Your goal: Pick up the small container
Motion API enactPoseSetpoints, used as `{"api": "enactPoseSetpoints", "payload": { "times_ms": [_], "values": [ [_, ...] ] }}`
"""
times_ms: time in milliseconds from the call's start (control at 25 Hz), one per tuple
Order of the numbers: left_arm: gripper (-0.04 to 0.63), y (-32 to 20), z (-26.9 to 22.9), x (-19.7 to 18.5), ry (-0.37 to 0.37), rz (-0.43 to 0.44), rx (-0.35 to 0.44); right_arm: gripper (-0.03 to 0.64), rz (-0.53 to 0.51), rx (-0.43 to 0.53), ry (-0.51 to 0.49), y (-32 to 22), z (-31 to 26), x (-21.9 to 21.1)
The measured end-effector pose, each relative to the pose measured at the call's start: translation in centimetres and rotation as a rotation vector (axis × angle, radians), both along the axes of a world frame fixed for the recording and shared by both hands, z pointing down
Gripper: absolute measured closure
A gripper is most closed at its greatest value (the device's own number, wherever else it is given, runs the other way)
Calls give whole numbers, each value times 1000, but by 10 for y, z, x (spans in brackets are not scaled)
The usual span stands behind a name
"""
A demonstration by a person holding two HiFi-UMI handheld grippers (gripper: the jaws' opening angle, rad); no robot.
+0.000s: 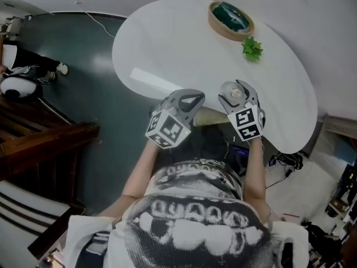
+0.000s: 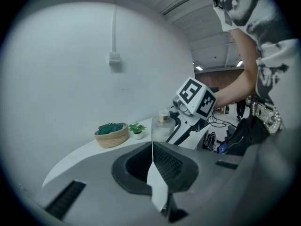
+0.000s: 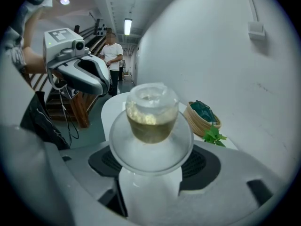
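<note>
The small container (image 1: 235, 91) is a clear glass bottle with a gold-toned cap, held just above the near edge of the white round table (image 1: 184, 43). My right gripper (image 1: 239, 95) is shut on it. In the right gripper view the container (image 3: 150, 119) fills the centre, clamped between the right gripper's (image 3: 150, 161) jaws. My left gripper (image 1: 188, 101) hovers beside it to the left, shut and holding nothing. In the left gripper view the left gripper's (image 2: 152, 147) jaws meet in a thin seam. Beyond them is the container (image 2: 162, 126) in the right gripper (image 2: 184, 121).
A woven basket (image 1: 230, 20) with a dark green thing in it stands at the table's far side, with a small green plant (image 1: 252, 49) next to it. A wall lies behind the table. Wooden stairs (image 1: 33, 133) are at the left. A person (image 3: 113, 60) stands far back.
</note>
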State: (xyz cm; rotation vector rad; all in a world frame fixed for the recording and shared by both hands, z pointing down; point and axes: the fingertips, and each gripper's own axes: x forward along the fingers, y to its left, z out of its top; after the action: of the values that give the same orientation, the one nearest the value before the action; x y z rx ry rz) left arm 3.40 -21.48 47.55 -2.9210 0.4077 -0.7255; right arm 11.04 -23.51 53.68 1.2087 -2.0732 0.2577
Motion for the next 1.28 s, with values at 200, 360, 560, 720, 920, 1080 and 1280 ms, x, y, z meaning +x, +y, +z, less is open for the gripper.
{"api": "enactPoseSetpoints", "payload": {
  "times_ms": [200, 360, 560, 720, 920, 1080, 1280],
  "values": [
    [591, 8, 0, 7, 5, 67, 5, 284, 43, -3, 35, 20, -4, 4],
    [591, 13, -3, 12, 13, 117, 15, 284, 89, -5, 47, 36, -7, 7],
    [591, 21, -3, 18, 15, 172, 23, 284, 139, -6, 50, 53, -8, 10],
    [591, 27, 0, 19, 15, 197, 23, 284, 157, -10, 53, 64, -7, 8],
    [591, 36, 1, 22, 20, 222, 26, 284, 175, -8, 58, 79, -8, 8],
    [591, 42, 0, 24, 26, 242, 32, 284, 194, -2, 54, 88, -6, 8],
    [591, 47, 0, 23, 21, 262, 40, 284, 214, 8, 48, 95, -7, 6]
  ]
}}
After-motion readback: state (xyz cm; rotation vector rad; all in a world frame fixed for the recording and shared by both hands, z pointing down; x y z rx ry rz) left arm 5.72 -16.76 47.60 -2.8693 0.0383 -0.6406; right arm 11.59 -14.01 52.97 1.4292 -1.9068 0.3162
